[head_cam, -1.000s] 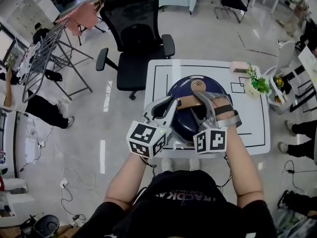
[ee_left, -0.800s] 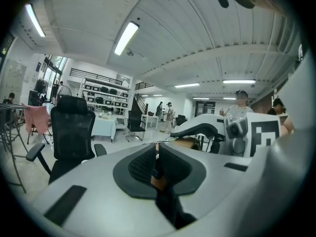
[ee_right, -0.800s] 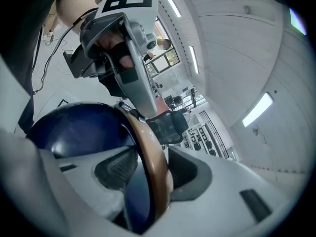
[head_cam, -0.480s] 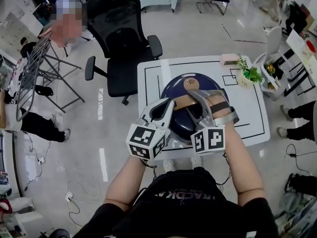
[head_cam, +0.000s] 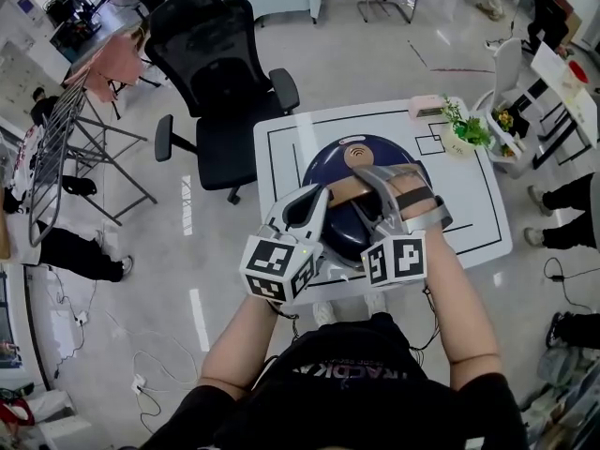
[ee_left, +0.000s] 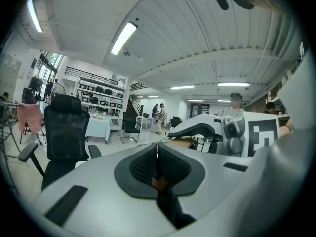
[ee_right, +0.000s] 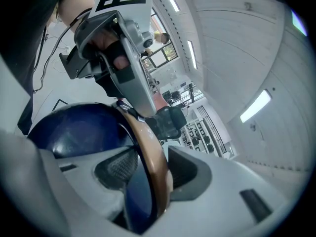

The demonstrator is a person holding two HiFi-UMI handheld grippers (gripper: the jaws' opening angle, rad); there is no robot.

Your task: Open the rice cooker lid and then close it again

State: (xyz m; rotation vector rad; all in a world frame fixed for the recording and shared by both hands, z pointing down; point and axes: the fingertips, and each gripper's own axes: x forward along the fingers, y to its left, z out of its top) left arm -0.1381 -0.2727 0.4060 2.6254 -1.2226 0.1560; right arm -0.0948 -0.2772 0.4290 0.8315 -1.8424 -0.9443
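Handle (ee_right: 143, 132) is clamped by right gripper (ee_right: 150, 162); left gripper (ee_left: 157, 157) is shut beside handle's left end. Risk: rice cooker (head_cam: 345, 231) is lifted whole if lid (head_cam: 323, 169) is not unlatched.

A dark blue rice cooker (head_cam: 325, 170) sits on the white desk (head_cam: 469, 223) with its lid down and its tan handle (head_cam: 342, 192) lying across the top. The left gripper (head_cam: 322, 195) comes in from the cooker's left, its tip at the handle's left end. The right gripper (head_cam: 370, 178) reaches over the cooker's near side, its tip on the handle nearer the middle. Beyond the cooker stands a black office chair (head_cam: 220, 73). To the cooker's far right, on the desk, are a potted plant (head_cam: 464, 131) and a pink box (head_cam: 424, 107).
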